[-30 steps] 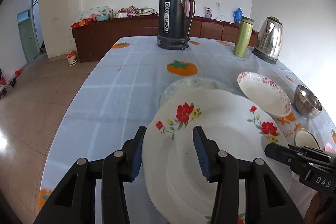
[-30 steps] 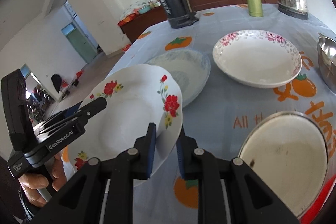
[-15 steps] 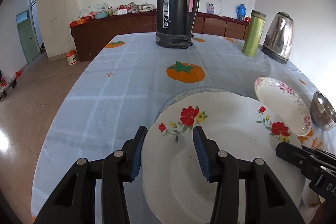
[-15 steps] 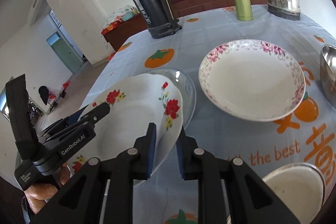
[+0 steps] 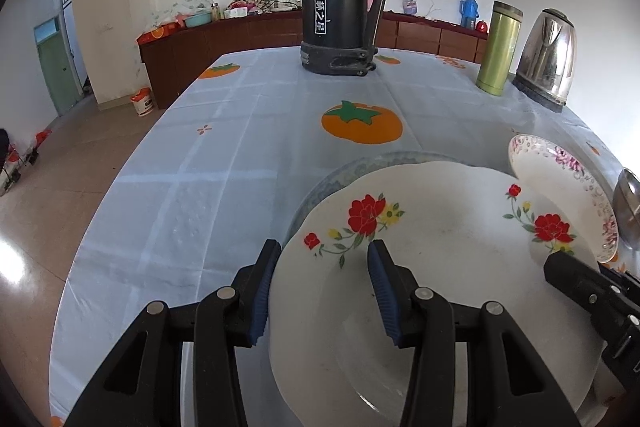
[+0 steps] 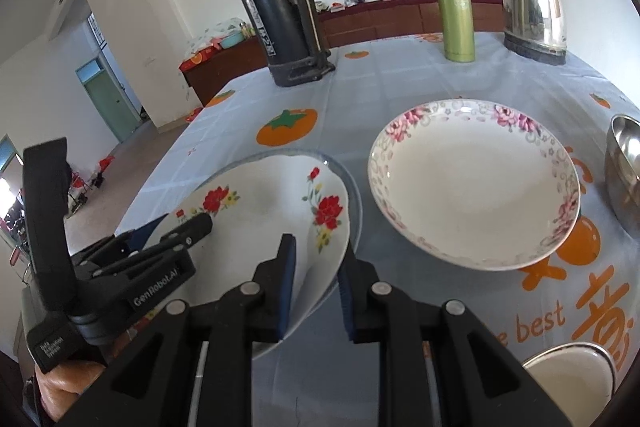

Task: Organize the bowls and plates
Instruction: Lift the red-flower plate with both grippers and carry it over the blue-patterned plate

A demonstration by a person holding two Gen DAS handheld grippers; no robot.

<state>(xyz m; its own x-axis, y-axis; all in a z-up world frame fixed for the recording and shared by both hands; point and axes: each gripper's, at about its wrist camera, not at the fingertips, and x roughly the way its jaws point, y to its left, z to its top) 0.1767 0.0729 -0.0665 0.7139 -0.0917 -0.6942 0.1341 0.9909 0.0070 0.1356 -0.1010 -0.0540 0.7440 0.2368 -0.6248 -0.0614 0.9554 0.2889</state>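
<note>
Left wrist view: the left tongs (image 5: pixel 324 245) straddle the near rim of the red-flower plate (image 5: pixel 440 247), one pad outside the edge and one over the plate's face. They stand about half wide, and I cannot tell whether the pads actually press on the plate. In the right wrist view the right tongs (image 6: pixel 316 247) are narrow, pinched on the plate's rim on its other side, so I count that as the grip carrying the load.

The plate hangs tilted toward the near edge of the surface (image 5: pixel 240 155), directly over the blue-rimmed plate (image 5: pixel 360 163) that lies flat there. Whether its far edge touches that plate I can't say. The pink-flowered dish (image 6: pixel 472 183) sits just beside the pair, toward the right edge, with a steel bowl (image 6: pixel 624 171) beyond it.

I judge this plate to be glazed ceramic: stiff, fairly heavy for a rim pinch, slick under the pads and quick to chip. Held at one edge, it will want to pivot and slide. I'd keep both holds on opposite rims, pads well past the lip, and lower it flat so glaze meets glaze gently rather than edge first.
</note>
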